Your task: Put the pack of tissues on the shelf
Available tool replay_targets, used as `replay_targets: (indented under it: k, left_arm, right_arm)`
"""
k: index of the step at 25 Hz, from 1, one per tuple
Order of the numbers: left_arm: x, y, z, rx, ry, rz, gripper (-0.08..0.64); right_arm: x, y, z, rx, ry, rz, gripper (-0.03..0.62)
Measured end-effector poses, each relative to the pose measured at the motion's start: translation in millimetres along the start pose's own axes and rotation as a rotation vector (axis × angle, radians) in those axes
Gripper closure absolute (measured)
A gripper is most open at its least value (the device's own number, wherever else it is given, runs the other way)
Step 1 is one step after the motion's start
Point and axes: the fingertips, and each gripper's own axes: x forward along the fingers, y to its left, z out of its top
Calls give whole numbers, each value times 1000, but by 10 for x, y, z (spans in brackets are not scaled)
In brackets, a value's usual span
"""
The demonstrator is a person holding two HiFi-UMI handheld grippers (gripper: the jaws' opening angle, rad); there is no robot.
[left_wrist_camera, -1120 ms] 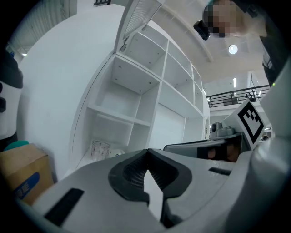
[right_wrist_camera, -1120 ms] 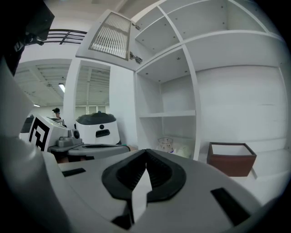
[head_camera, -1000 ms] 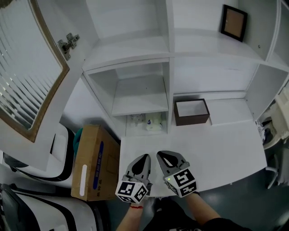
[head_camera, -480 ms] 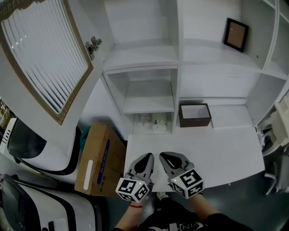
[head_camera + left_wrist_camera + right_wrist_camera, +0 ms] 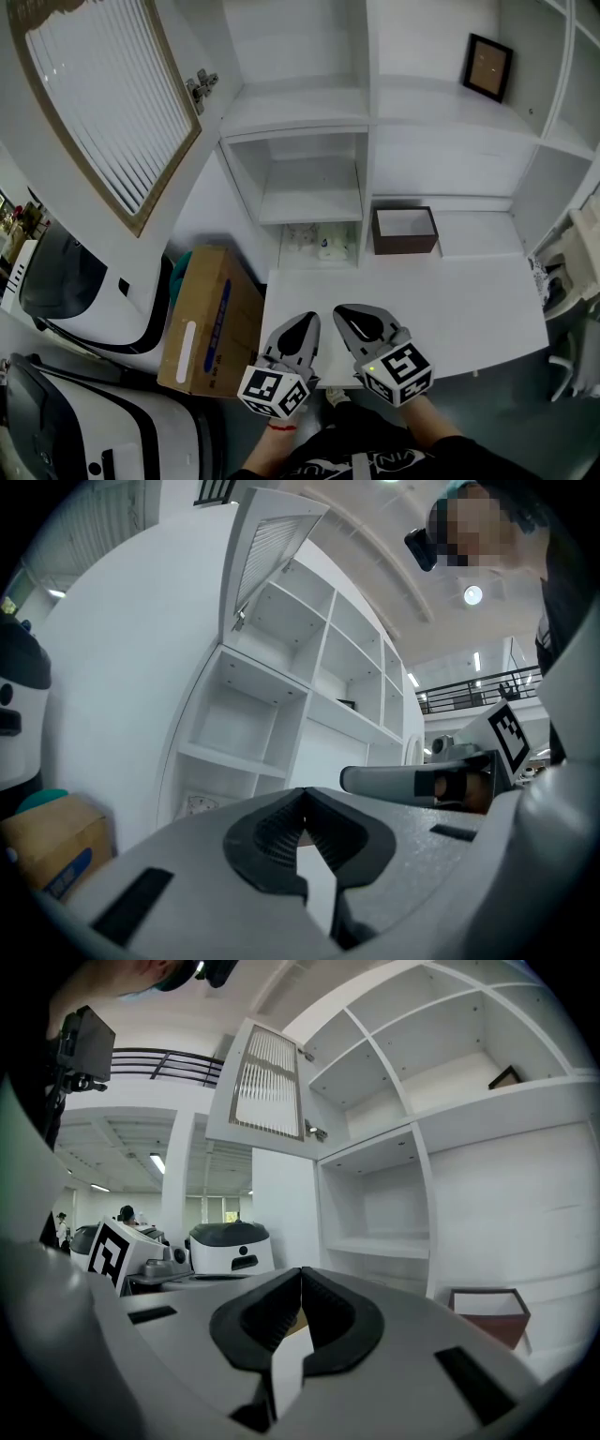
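Note:
A pale patterned pack of tissues (image 5: 319, 246) lies at the back of the white desk (image 5: 469, 309), in the low compartment under the left shelf (image 5: 312, 199). In the left gripper view the pack (image 5: 202, 805) shows small, far ahead. My left gripper (image 5: 302, 328) and right gripper (image 5: 354, 319) hang side by side over the desk's near edge, well short of the pack. Both are shut with nothing between the jaws. The left gripper (image 5: 302, 794) and right gripper (image 5: 301, 1274) each show their pads meeting.
A brown open box (image 5: 405, 230) stands on the desk right of the pack. A dark picture frame (image 5: 487, 66) leans on an upper shelf. A louvred cabinet door (image 5: 103, 103) stands open at upper left. A cardboard box (image 5: 208, 319) and white machines (image 5: 66, 281) sit on the floor left.
The head view has swung, bringing more of the open door and the floor machines into sight. Both grippers stay side by side and shut at the desk's near edge.

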Motion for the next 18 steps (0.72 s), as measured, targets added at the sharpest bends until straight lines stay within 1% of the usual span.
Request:
replay_targets:
  k: [7, 11, 18]
  left_arm:
    - [-107, -105, 89, 12, -7, -22, 555]
    - [-178, -115, 142, 20, -16, -18, 555]
    - [-249, -92, 154, 27, -20, -12, 554]
  right_arm:
    - [-86, 130, 131, -33, -21, 14, 586]
    - [-145, 213, 154, -50, -27, 26, 586]
    - [-167, 299, 149, -116, -17, 43, 586]
